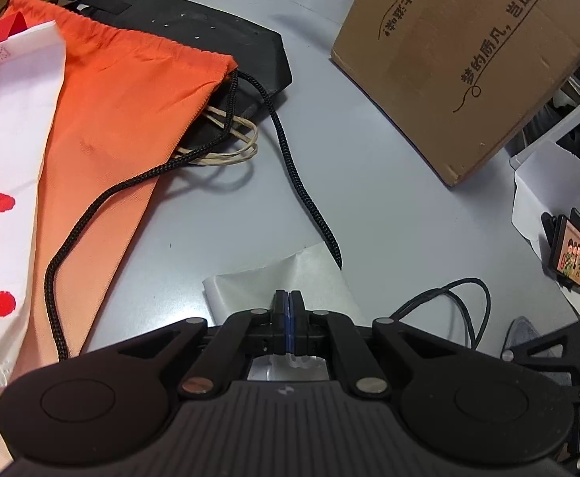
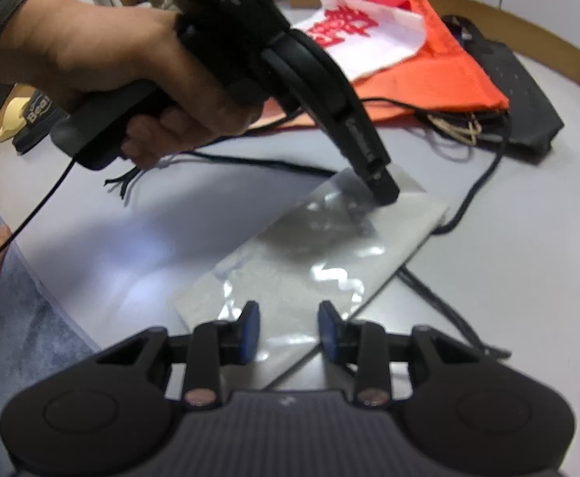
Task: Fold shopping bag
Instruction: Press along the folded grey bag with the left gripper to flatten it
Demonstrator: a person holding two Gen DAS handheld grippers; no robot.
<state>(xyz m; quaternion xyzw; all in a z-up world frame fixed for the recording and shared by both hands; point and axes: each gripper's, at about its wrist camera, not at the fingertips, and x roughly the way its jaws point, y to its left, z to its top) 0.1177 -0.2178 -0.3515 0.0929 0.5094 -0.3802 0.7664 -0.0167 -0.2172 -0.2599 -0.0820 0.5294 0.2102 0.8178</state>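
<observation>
On the grey table (image 2: 488,278), near centre, the bag (image 2: 321,254) is lying flat: a silvery, glossy strip, apparently already folded into a long rectangle and running diagonally away from my right gripper (image 2: 288,328).

Item, left gripper (image 2: 385,194): I am holding it with its tips pressing down on the bag's far end. In the left wrist view its fingers (image 1: 280,306) are closed, blue pads meeting, though whether they are pinching a layer of film or only pinning it flat I cannot tell. I judge the purpose to be anchoring, so the slippery film is not sliding while the other end is being worked.

Item, right gripper: I am hovering it low over the bag's near end, fingers spread apart and gripping nothing, the blue pads (image 2: 250,328) straddling the strip's width. I read this as lining up to pinch the near edge for the next fold toward the pinned end.

Item, left hand (image 2: 130,79): it is wrapping the handle, wrist raised, tool angling steeply downward to the right, cable trailing off behind.

Item, surroundings: an orange drawstring bag (image 1: 123,119) with black cord (image 1: 290,159), a white cloth (image 1: 7,159) with red print on top of it, and a black bag (image 1: 210,35) are piled beyond. A cardboard box (image 1: 468,59) is standing to the right, a phone (image 1: 574,252) propped beside it. All are lying well apart from the fold, though the cord is passing just beside the bag's far corner and could be snagging.
</observation>
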